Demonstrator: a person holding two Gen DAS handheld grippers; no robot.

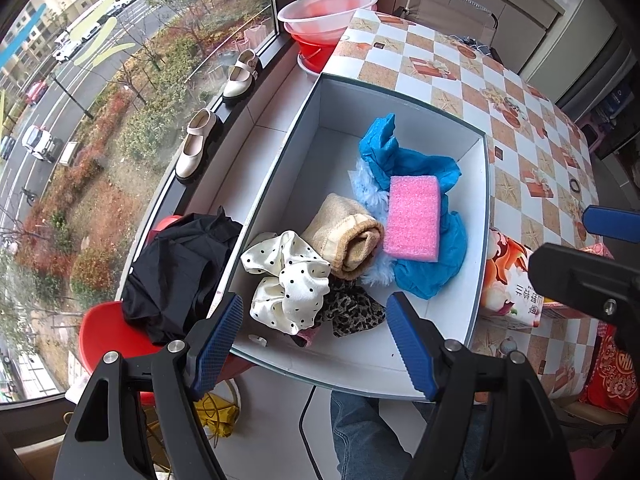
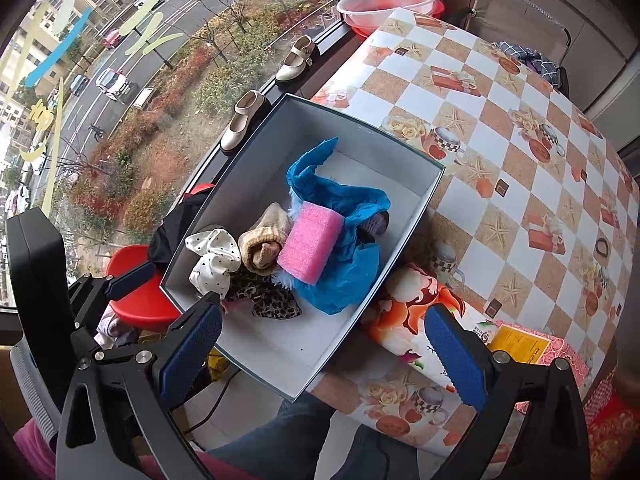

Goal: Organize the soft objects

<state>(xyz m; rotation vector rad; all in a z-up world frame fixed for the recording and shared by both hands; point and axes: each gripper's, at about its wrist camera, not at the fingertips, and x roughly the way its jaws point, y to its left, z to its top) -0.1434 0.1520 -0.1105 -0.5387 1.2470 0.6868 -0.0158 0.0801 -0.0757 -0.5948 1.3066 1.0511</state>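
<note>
Pink sponge (image 1: 413,218) lies on blue cloth (image 1: 432,264) in the white box (image 1: 476,280), right of the rolled towel (image 1: 344,236). We hold both grippers, left (image 1: 316,336) and right (image 2: 324,352), spread and empty above the near edge.

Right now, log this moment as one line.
left tool: open, empty | right tool: open, empty | pink sponge: in box, on blue cloth

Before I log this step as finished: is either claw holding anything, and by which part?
Nothing is held. The left claw and right claw are both open and empty above the box.
</note>
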